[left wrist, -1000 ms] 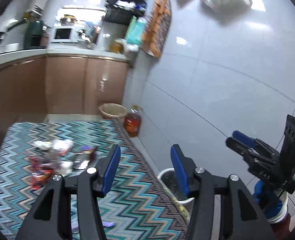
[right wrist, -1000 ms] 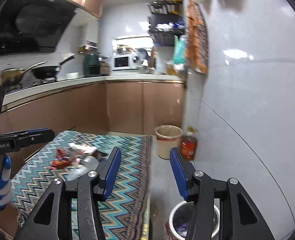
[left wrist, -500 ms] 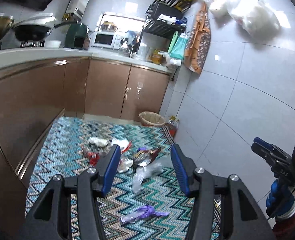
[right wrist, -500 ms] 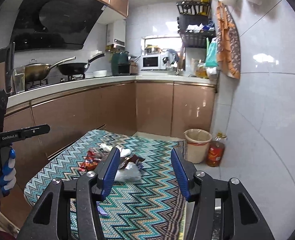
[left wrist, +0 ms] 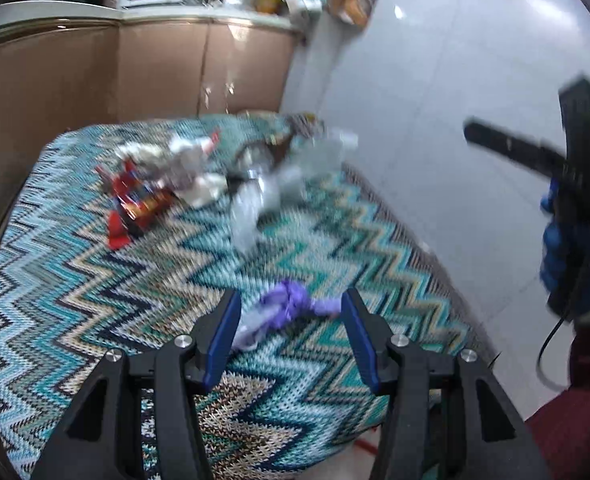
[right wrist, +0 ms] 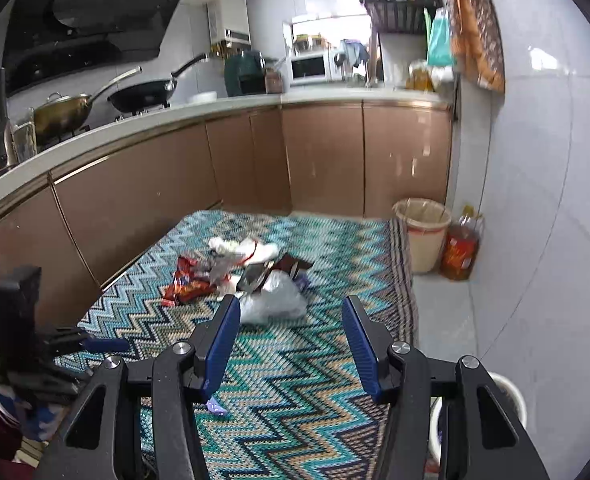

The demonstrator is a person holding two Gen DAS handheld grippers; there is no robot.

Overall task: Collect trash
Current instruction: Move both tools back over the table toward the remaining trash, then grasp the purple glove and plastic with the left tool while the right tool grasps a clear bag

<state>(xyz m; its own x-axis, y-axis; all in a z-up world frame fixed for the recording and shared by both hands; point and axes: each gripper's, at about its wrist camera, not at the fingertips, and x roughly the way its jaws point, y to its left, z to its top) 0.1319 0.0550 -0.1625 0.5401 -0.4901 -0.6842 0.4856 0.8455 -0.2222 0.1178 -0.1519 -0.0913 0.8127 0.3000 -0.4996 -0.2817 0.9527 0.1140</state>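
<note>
**Both grippers empty over the littered rug**

My left gripper point(left wrist: 289, 330) hangs with its jaws apart, gripping nothing; a crumpled purple scrap point(left wrist: 285, 306) lies on the zigzag rug point(left wrist: 95, 300) between the tips, blurred, so I cannot tell whether it touches either pad. My right gripper point(right wrist: 291, 334) is likewise parted and empty. Beyond it sits a clear plastic bag point(right wrist: 273, 300), then a heap of wrappers point(right wrist: 215, 270) whose pieces overlap and blur. A white bin point(right wrist: 511, 396) at lower right is mostly hidden behind my finger.
</note>
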